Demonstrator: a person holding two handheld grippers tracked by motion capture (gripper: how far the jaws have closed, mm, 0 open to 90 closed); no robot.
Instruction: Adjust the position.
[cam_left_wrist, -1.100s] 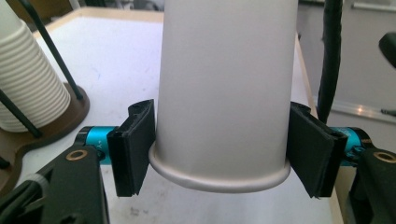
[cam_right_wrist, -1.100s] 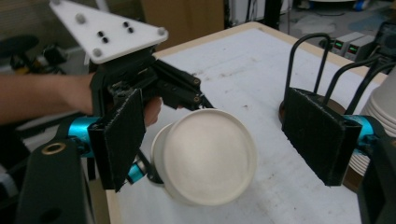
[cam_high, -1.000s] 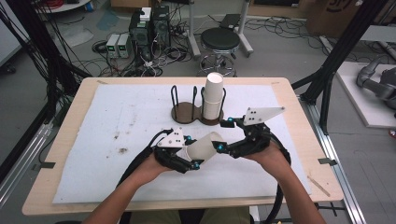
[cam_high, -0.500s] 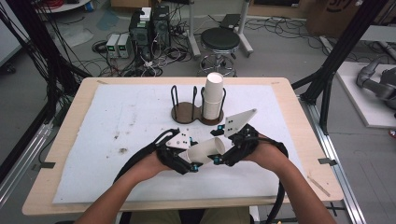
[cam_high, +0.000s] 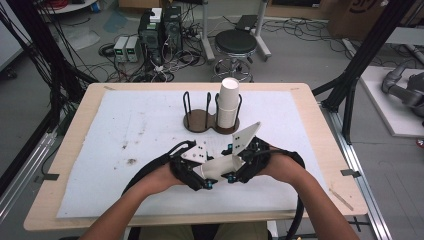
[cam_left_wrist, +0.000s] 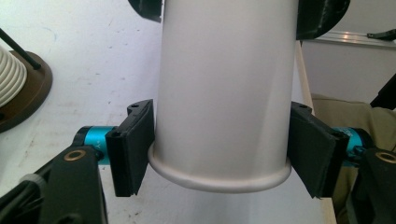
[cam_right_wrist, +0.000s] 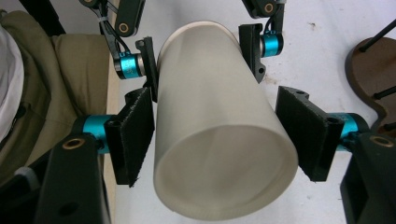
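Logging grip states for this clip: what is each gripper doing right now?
Left gripper: shut on the paper cup, at its rim end.
Right gripper: open around the cup's base end, one pad apart.

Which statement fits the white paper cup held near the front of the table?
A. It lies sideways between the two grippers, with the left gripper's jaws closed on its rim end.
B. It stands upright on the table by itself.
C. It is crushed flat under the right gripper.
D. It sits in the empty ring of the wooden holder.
A: the paper cup lies sideways, the left gripper clamping it by the rim, the right gripper at its other end.
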